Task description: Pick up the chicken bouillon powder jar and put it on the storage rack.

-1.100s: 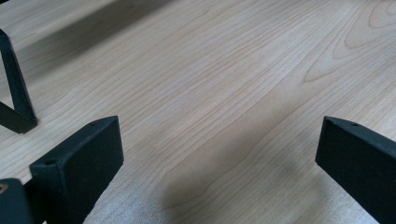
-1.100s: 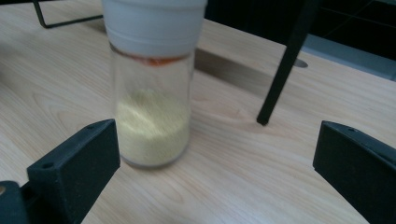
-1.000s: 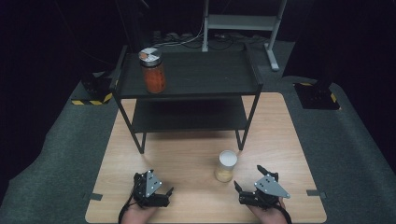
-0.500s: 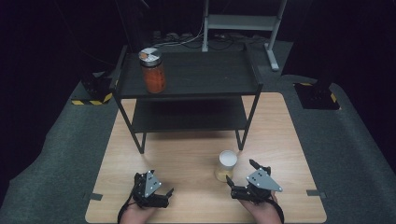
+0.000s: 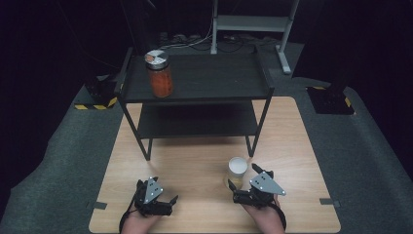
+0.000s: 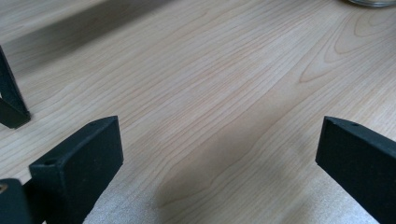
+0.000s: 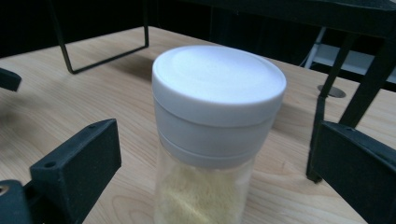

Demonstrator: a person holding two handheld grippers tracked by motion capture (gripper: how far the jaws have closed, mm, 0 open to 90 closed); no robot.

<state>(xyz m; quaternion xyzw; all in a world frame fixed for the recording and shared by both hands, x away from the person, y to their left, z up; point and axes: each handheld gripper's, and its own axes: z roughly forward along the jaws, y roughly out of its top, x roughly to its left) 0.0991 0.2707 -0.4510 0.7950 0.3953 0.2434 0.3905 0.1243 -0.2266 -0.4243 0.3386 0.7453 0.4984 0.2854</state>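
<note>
Approaching the white-lidded jar (image 7: 212, 135), the right gripper (image 5: 243, 187) stands with its jaws wide apart, one on each side of the jar and neither touching it, as the right gripper view makes plain. In the high view the jar (image 5: 236, 171) stands upright on the wooden worktop (image 5: 195, 161), at about 5 o'clock from the worktop's centre and at 6 o'clock from the front right leg of the black two-tier shelf (image 5: 195, 78). The left gripper (image 5: 163, 202) rests low at about 7 o'clock, its jaws likewise apart over bare wood with nothing between them. Probable faults: the jar is tall and narrow, so a jaw that meets it first on one side is likely to push it over or slide it toward the shelf leg; a closure on the smooth white lid (image 7: 218, 74) instead of the clear body may slip or twist the lid loose; a lift begun too near the shelf could knock the jar against the lower tier. An orange-filled jar (image 5: 159, 74) stands on the top tier at about 11 o'clock, well apart. The base of the white-lidded jar is cut off in the right gripper view, its pale yellow contents cannot be identified, and the lower tier lies in deep shadow.
</note>
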